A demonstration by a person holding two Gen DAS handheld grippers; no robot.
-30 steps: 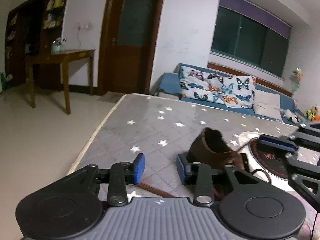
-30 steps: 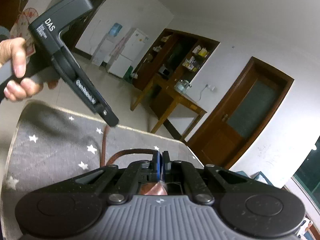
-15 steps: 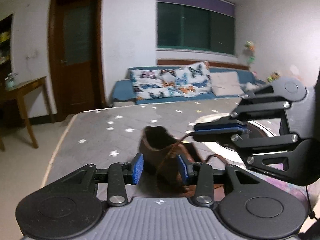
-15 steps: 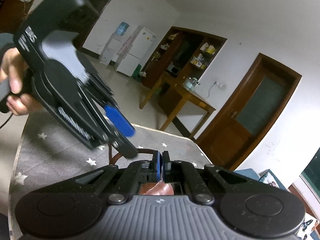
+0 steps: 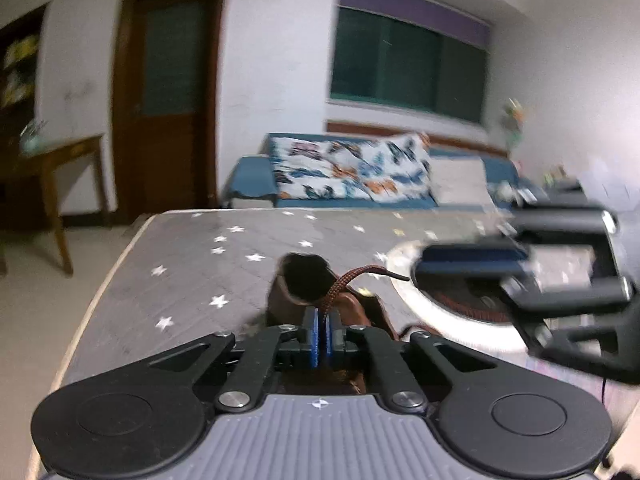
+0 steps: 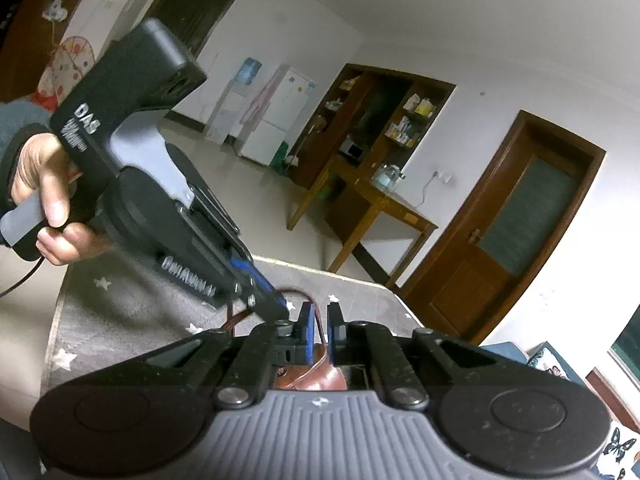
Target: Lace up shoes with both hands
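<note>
Left gripper point(image 5: 321, 334): clamped on the brown lace point(image 5: 345, 283), above the brown shoe point(image 5: 304, 292) on the star-patterned mat point(image 5: 192, 264).
Right gripper point(image 6: 319, 328): parted slightly, lace passing between, ungripped.
Risk: the lace could be slipped from the pads by any sideways tug.
</note>
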